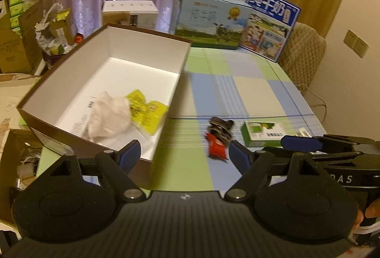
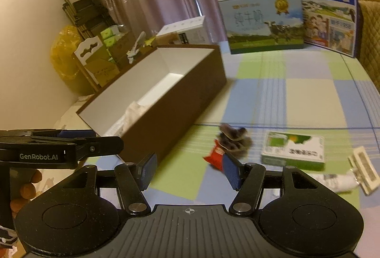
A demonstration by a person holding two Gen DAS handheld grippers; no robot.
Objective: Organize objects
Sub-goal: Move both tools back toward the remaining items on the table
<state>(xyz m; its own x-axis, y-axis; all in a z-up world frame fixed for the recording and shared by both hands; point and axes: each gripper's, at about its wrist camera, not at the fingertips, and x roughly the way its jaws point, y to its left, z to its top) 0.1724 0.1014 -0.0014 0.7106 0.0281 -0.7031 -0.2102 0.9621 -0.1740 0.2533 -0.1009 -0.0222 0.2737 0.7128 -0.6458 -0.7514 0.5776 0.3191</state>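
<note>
Both the left gripper [image 1: 182, 155] and the right gripper [image 2: 187, 168] stand apart and empty at the bottom of their frames, above the checked tablecloth [image 1: 256, 91], with the brown box [image 1: 71, 82] at centre left, the red packet [image 1: 217, 149] and green carton [image 1: 263, 133] at lower right.

The open box [image 1: 152, 53] is matt cardboard, brown outside and smooth white inside. In it lie a crumpled white paper [image 1: 108, 113] and glossy yellow plastic packets [image 1: 147, 110]. The tablecloth [image 1: 249, 89] looks like smooth checked cloth. On it sit a shiny red wrapper [image 2: 215, 157] and a printed green carton [image 2: 294, 149]. Both grippers are matt black plastic with ribbed blue pads [image 1: 129, 154] and small metal pins [image 2: 137, 206].
</note>
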